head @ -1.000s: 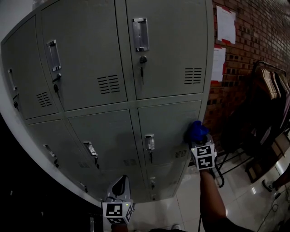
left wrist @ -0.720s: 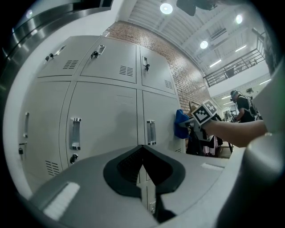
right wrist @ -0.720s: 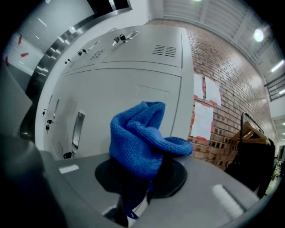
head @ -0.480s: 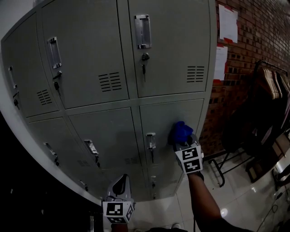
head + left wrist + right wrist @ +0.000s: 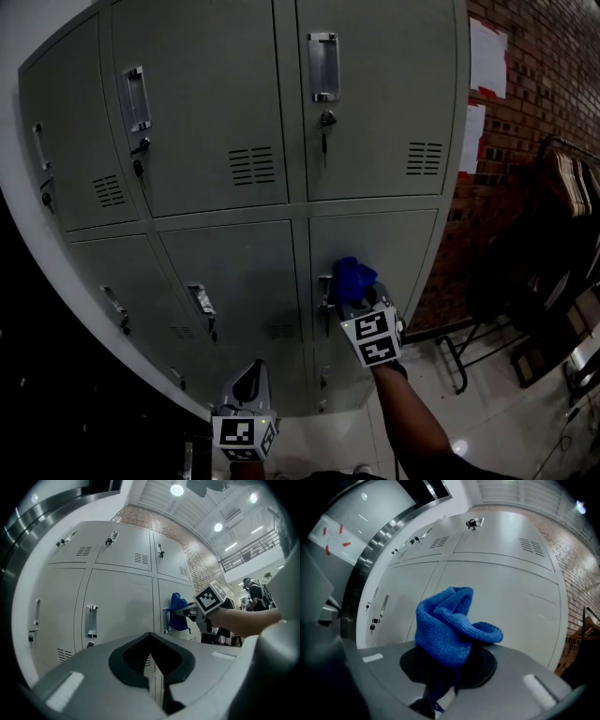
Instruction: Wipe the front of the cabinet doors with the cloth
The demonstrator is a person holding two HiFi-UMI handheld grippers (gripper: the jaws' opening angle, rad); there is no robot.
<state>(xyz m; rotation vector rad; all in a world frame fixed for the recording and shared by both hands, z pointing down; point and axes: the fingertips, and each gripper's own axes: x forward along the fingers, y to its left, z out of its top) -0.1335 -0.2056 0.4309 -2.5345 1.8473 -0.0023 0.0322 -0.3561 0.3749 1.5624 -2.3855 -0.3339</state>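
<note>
Cloth: crumpled blue knitted cloth, held against the front of a grey metal cabinet door, just right of that door's silver handle.
Right tool: pinching the cloth's lower end, with the bunched top standing out beyond the jaws, just right of the handle.
Left tool: pressed together with nothing between, well below and left of the handle, apart from the doors.
Red brick wall: far right of the handle.
</note>
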